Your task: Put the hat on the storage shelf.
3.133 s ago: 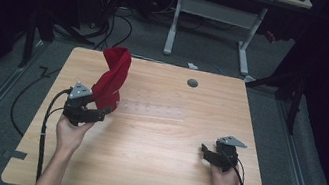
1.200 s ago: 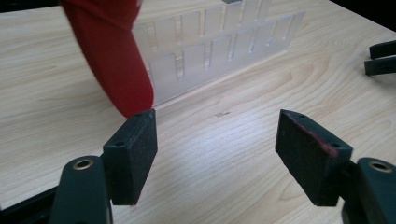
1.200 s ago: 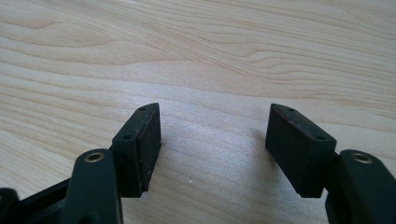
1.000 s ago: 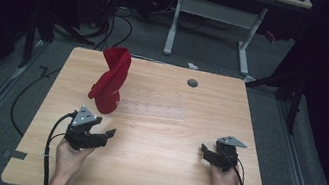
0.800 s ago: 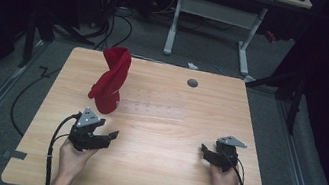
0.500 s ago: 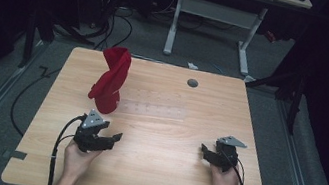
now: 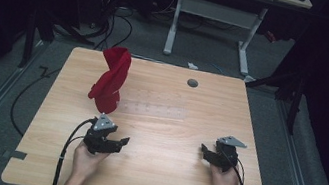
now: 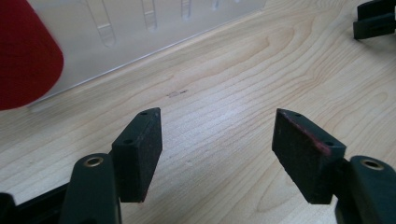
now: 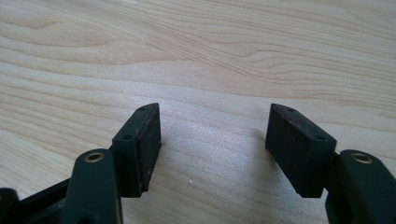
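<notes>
A red cloth [image 7: 110, 80] stands draped upright on a clear rack [image 7: 152, 110] at the table's left middle; its edge [image 8: 23, 56] shows at the upper left of the left gripper view, beside the rack's clear base [image 8: 135, 32]. My left gripper [image 7: 122, 142] lies low over the wood, in front of the cloth and apart from it, open with nothing between its jaws [image 8: 217, 149]. My right gripper [image 7: 204, 150] rests near the front right of the table, also open and empty [image 9: 212, 140].
The wooden table [image 7: 149, 171] has a small grey cap [image 7: 192, 83] set in it near the far edge. A white desk frame [image 7: 213, 17] and cables [image 7: 115, 13] stand on the floor beyond. The right gripper's tip [image 8: 376, 18] shows far off in the left gripper view.
My left gripper let go of the red cloth, pulled back toward the front edge and sank closer to the table. The cloth stays on the rack. The right gripper has not moved.
</notes>
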Demonstrator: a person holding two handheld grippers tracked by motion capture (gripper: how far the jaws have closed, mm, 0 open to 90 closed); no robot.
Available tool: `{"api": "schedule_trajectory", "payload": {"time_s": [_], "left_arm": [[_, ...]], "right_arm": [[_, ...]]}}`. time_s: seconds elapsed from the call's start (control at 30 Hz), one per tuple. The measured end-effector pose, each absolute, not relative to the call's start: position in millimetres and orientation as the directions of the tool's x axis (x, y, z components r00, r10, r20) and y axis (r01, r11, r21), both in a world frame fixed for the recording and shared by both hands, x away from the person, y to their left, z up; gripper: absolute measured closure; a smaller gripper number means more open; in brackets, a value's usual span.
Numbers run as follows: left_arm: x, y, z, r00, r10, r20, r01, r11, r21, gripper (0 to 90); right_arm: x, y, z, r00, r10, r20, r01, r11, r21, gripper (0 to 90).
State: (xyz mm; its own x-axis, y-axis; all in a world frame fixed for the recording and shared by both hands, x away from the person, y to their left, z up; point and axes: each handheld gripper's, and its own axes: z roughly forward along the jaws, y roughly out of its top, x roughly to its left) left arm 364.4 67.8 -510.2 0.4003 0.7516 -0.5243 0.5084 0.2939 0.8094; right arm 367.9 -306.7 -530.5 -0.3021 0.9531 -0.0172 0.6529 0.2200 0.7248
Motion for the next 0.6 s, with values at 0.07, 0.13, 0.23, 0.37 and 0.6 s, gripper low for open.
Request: {"api": "schedule_trajectory", "payload": {"time_s": [0.07,0.13,0.23,0.37,0.6], "left_arm": [[366.6,63.9,-514.5,0.399,0.755,-0.521,0.510,0.290,0.810,33.5],[367.3,62.5,-516.2,0.397,0.758,-0.518,0.512,0.285,0.810,33.4],[368.5,56.3,-523.4,0.396,0.777,-0.490,0.503,0.263,0.824,33.3],[371.2,51.5,-531.4,0.386,0.796,-0.467,0.502,0.243,0.830,33.3],[374.3,43.6,-544.6,0.376,0.840,-0.392,0.483,0.184,0.856,33.2]], "right_arm": [[367.9,-306.7,-530.5,-0.302,0.953,-0.018,0.653,0.220,0.725,36.2],[367.9,-306.7,-530.5,-0.302,0.953,-0.017,0.653,0.220,0.725,36.1],[367.9,-306.7,-530.5,-0.303,0.953,-0.017,0.653,0.221,0.725,36.2],[367.8,-306.6,-530.5,-0.303,0.953,-0.017,0.653,0.221,0.725,36.2],[367.8,-306.6,-530.5,-0.303,0.953,-0.017,0.653,0.221,0.725,36.1]]}}
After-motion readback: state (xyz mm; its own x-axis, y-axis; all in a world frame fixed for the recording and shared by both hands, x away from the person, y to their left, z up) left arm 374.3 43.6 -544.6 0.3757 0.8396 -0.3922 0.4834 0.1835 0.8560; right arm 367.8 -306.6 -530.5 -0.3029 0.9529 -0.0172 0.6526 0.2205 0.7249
